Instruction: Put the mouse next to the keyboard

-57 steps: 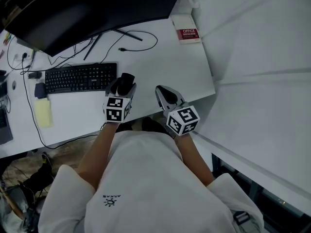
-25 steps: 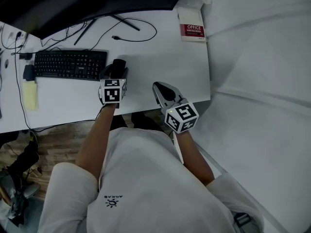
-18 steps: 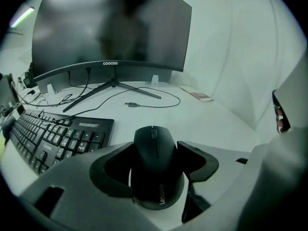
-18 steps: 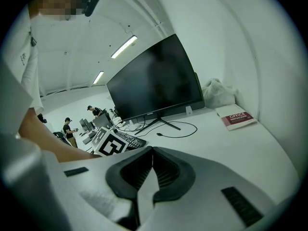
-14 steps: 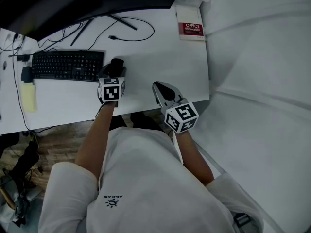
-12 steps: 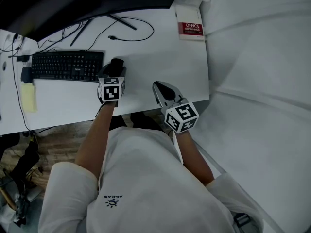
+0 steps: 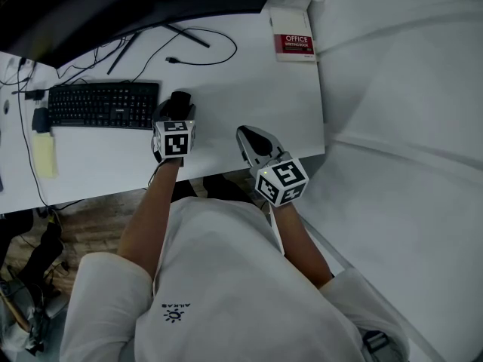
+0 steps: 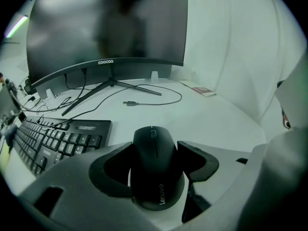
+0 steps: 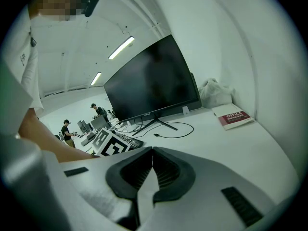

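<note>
A black Lenovo mouse (image 8: 155,170) sits between the jaws of my left gripper (image 8: 155,148), and both pads press on its sides. In the head view the mouse (image 7: 179,99) and left gripper (image 7: 177,107) are just right of the right end of the black keyboard (image 7: 102,105), low over the white desk (image 7: 256,89). I cannot tell whether the mouse rests on the desk. My right gripper (image 7: 247,133) hovers at the desk's front edge, shut with nothing in it; its jaws (image 9: 152,150) meet.
A large curved monitor (image 7: 113,6) stands behind the keyboard (image 8: 53,141), with its stand legs and a loose black cable (image 7: 204,55) on the desk. A red-and-white book (image 7: 291,42) lies at the far right corner. A yellow pad (image 7: 44,153) lies left of the keyboard.
The head view has shifted a little. My left gripper still holds the mouse beside the keyboard's right end, and my right gripper has stayed put.
</note>
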{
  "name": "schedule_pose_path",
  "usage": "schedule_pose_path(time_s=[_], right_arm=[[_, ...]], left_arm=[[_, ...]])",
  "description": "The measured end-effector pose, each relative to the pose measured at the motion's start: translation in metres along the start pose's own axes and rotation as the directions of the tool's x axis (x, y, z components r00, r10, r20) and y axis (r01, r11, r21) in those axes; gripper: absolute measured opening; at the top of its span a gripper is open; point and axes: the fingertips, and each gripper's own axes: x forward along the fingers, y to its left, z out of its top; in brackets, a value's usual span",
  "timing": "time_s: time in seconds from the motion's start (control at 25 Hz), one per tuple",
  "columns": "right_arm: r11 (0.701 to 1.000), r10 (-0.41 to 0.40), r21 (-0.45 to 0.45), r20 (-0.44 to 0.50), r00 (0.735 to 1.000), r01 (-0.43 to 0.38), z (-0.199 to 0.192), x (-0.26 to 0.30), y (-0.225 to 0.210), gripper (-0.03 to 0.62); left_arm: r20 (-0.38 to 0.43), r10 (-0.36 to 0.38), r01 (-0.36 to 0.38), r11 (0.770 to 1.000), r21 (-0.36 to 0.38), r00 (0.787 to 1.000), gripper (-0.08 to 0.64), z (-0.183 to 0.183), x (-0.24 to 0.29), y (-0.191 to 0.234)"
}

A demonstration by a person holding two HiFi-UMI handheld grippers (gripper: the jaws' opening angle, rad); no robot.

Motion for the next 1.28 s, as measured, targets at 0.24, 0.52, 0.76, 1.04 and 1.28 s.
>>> schedule_pose_path(time_s=[0.24,0.52,0.76,1.04,1.28], right_arm=[[1.0,-0.015,0.001,0.007,1.0,0.015,0.002,-0.003,0.0,0.018],[1.0,-0.031,0.0,0.015,0.999,0.031,0.003,-0.009,0.002,0.018],[0.999,-0.035,-0.006,0.024,0.999,0.035,0.006,-0.011,0.006,0.018],[0.999,-0.019,-0.035,0.065,0.998,0.021,0.02,-0.008,0.02,0.018],[0.998,0.006,-0.066,0.114,0.993,0.002,0.036,-0.008,0.037,0.018]], left_arm=[[0.005,-0.007,0.007,1.0,0.004,1.0,0.296,0.0,0.001,0.0],[0.005,-0.029,0.029,0.999,0.025,1.0,0.322,0.002,-0.001,-0.003],[0.015,-0.035,0.034,0.998,0.047,0.999,0.337,0.007,-0.006,0.001],[0.071,-0.064,0.06,0.997,0.057,0.995,0.337,0.016,-0.05,0.0],[0.14,-0.114,0.104,0.992,0.077,0.984,0.325,0.025,-0.102,0.007]])
